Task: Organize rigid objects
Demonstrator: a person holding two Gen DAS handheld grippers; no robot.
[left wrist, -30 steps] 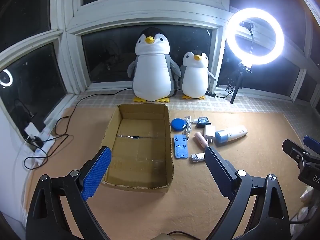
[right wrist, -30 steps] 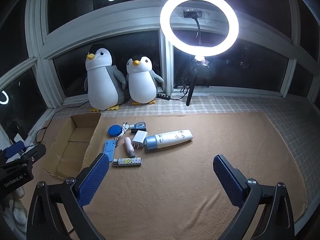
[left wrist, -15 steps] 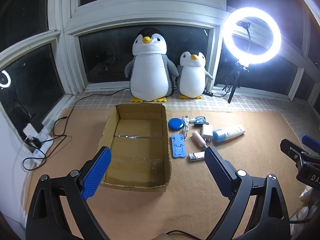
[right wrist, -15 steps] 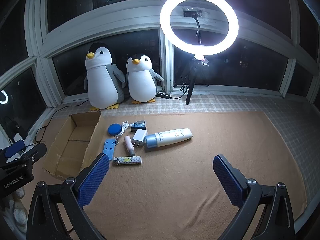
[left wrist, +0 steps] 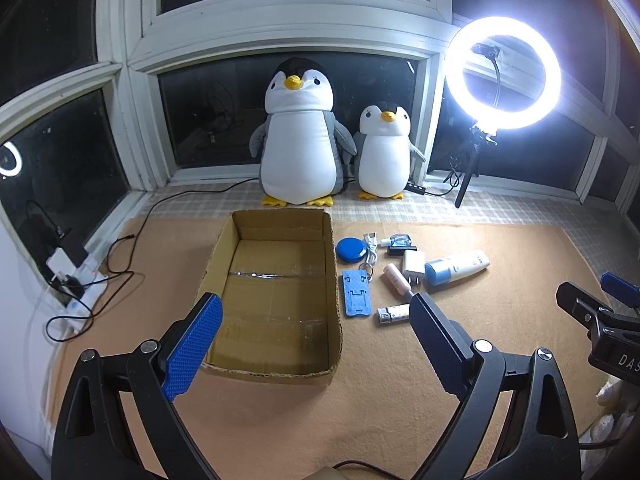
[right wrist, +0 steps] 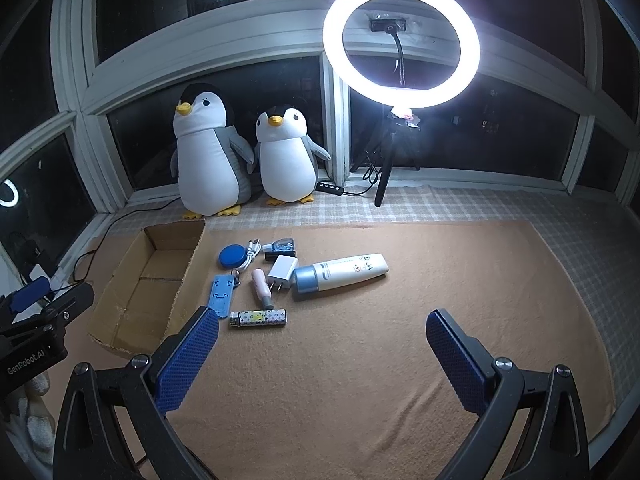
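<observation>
Two handheld grippers hover above a tan felt mat [right wrist: 360, 360] before a dark bay window. The left gripper [left wrist: 314, 316] points toward 12 o'clock, level, its blue-padded jaws spread wide and holding nothing; between them sits an open cardboard box [left wrist: 276, 372], nothing visible inside. The right gripper [right wrist: 322, 336] also points toward 12 o'clock, its jaws equally wide apart and holding nothing; from the left camera its tip [left wrist: 592, 312] shows at 3 o'clock, well apart from the objects.

The small objects lie in a cluster just right of the box: a round blue case [left wrist: 351, 250] at the cluster's 11 o'clock, touching a coiled white cable [left wrist: 371, 252]; a blue folding phone stand [left wrist: 356, 294] beside the box wall; a patterned lighter [right wrist: 258, 318] at 6 o'clock; a pink tube [right wrist: 261, 283]; a white plug charger [right wrist: 281, 271]; a white bottle with a blue cap [right wrist: 340, 273], on its side at 3 o'clock.

Behind, at 12 o'clock, stand a large plush penguin [left wrist: 300, 136] and a small plush penguin [left wrist: 383, 152]; a lit ring light [right wrist: 401, 38] stands to their right.
</observation>
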